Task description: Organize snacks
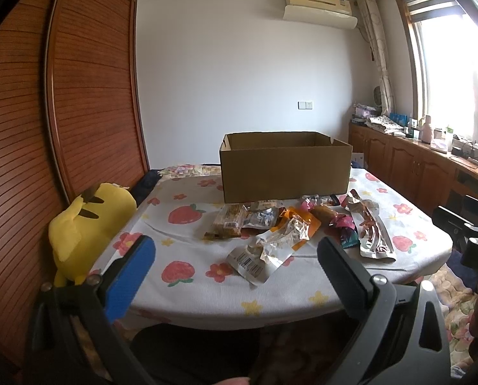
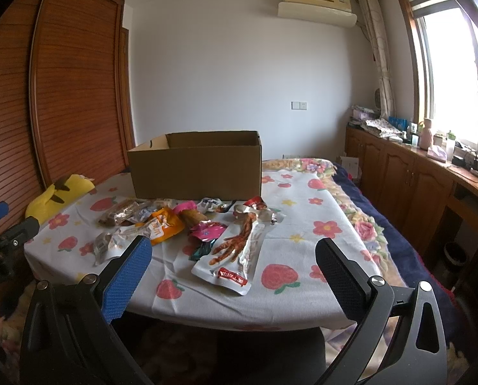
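The left tool [image 1: 235, 268] is spread wide with nothing between its blue and black pads, held low at the near edge of the bed [image 1: 206, 292], above the fruit-print cloth. The right tool [image 2: 234, 268] is likewise wide open and holds nothing, also at the near edge, off to the right of the left one; its black body shows at the right side of the left wrist view, and the left tool's blue pad shows at the left side of the right wrist view.

Just beyond the tools lies a loose heap of snacks on the cloth. Nearest the left tool is a crumpled white pack [image 1: 258, 255] with a barcode, lying partly over an orange pack [image 1: 303, 224]. Left of these sits a clear pack of brown bars [image 1: 227, 221]. To the right a long silver pack with a chicken foot [image 2: 235, 250] lies flat, nearest the right tool, with a pink wrapper [image 2: 208, 231] and a dark teal one [image 2: 202, 250] touching its left side. More small wrappers crowd behind, too jumbled to tell apart.

Behind the heap, touching its far edge, stands an open box [image 1: 285, 166], upright; its inside is not visible.

A yellow plush [image 1: 88, 224] sits at the bed's left edge, beside a wooden wardrobe [image 1: 88, 89].
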`<state>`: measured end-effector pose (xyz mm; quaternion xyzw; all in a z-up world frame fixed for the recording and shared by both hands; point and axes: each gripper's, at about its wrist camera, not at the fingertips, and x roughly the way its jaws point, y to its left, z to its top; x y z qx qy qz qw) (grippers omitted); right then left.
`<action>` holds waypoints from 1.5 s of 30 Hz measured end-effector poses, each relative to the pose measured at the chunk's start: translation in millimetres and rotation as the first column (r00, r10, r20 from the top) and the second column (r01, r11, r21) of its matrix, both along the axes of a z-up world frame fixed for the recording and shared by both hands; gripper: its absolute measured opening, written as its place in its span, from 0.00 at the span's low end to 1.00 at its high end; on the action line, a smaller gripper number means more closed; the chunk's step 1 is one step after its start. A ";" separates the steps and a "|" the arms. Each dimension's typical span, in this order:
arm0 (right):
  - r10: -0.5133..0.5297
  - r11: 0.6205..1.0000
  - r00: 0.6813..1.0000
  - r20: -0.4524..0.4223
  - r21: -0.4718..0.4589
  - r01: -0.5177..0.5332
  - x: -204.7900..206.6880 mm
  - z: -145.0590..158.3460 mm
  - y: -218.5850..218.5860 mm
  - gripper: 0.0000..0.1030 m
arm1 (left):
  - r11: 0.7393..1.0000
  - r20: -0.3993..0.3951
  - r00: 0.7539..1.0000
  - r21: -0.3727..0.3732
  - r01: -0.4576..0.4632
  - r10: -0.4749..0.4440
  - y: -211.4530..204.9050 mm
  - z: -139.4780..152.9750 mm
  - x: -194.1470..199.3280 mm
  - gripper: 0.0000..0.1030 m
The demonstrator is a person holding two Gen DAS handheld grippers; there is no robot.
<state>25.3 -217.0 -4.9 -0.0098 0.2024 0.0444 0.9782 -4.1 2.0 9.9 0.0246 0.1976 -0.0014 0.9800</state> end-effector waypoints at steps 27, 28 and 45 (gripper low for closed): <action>-0.006 1.000 1.000 0.005 0.001 0.006 -1.6 2.8 -4.4 1.00 | 1.000 0.011 1.000 0.005 0.001 -0.001 -0.8 8.7 -1.9 0.99; -0.006 1.000 1.000 0.005 0.001 0.006 -1.7 2.9 -4.5 1.00 | 1.000 0.011 1.000 0.004 0.001 -0.001 -0.8 8.5 -1.9 0.99; -0.005 1.000 1.000 0.002 -0.001 0.005 -2.4 3.6 -5.1 1.00 | 1.000 0.008 1.000 0.004 0.005 -0.005 -1.8 7.5 -3.3 0.99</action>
